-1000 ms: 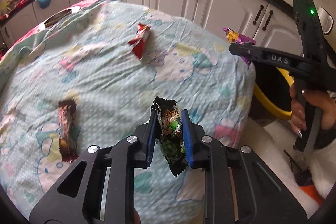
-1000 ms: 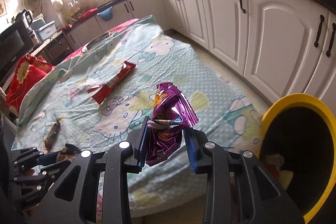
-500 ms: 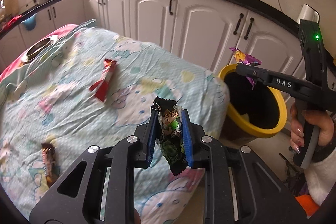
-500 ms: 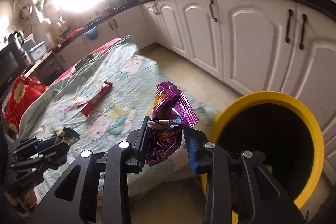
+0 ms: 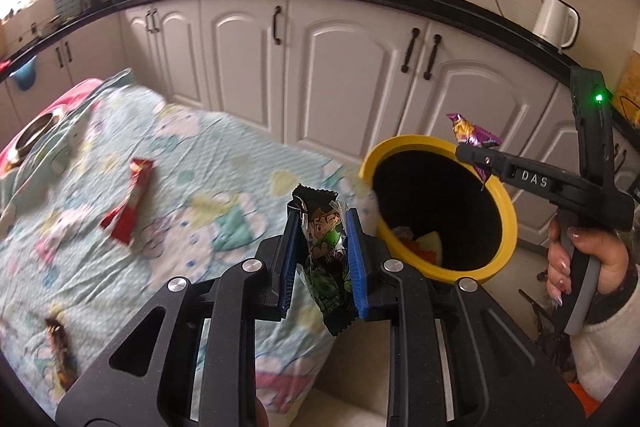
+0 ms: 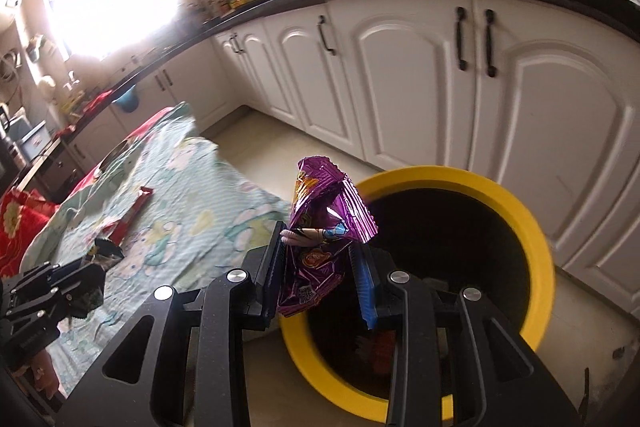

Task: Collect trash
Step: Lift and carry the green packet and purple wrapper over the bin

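- Both hands have swung away from the bed toward the yellow bin; it now sits just beyond both grippers, so dropping looks close.
- The left gripper pinches the green wrapper; the right gripper clamps the purple wrapper above the bin's near rim.
- A red wrapper and a brown bar lie on the bed, uncollected.
- The bin's contents are dark and indistinct.

The bin mouth lies open under your right gripper; the bed edge crowds its left rim, cabinets stand close behind.
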Action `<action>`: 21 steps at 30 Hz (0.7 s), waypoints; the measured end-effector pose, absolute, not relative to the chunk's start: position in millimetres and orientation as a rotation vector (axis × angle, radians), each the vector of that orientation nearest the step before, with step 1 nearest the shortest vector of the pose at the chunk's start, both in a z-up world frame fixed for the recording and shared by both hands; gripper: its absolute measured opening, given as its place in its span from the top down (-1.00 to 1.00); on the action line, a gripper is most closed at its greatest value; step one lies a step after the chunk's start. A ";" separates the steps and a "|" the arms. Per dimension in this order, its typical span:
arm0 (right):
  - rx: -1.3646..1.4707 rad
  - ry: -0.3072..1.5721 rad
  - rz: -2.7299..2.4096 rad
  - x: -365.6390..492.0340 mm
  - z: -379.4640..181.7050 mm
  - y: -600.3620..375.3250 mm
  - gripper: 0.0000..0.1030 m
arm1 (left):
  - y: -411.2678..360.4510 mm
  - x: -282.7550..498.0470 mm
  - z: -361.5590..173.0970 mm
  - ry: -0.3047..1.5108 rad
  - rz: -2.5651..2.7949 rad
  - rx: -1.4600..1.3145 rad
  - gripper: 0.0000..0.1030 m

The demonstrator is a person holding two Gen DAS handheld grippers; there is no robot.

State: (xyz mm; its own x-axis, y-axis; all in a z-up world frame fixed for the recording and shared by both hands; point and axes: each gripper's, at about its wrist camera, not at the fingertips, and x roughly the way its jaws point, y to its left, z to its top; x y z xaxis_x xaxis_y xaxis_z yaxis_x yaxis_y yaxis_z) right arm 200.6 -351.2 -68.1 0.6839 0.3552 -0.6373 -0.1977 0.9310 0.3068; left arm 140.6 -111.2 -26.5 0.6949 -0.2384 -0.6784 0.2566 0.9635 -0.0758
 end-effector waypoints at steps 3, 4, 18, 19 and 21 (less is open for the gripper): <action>0.238 0.761 0.285 196.3 -72.6 -365.2 0.41 | -126.8 147.7 -25.9 0.750 -0.307 0.036 0.68; 0.240 0.763 0.278 195.3 -73.8 -368.0 0.41 | -133.5 151.0 -25.2 0.747 -0.318 0.042 0.68; 0.255 0.800 0.210 177.4 -95.1 -400.5 0.41 | -190.4 181.6 -32.2 0.751 -0.406 0.069 0.67; 0.254 0.803 0.207 176.4 -96.5 -401.7 0.41 | -193.5 183.9 -33.8 0.754 -0.413 0.067 0.67; 0.253 0.808 0.202 173.7 -99.1 -404.1 0.41 | -198.1 187.7 -36.2 0.758 -0.420 0.067 0.67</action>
State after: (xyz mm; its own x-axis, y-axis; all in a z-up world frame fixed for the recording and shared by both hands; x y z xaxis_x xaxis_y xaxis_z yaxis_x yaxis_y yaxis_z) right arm 173.7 -404.1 -99.1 0.6749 0.2729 -0.6856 -0.0815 0.9510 0.2983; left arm 187.7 -198.1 -36.2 0.6479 -0.3452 -0.6790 0.3929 0.9151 -0.0904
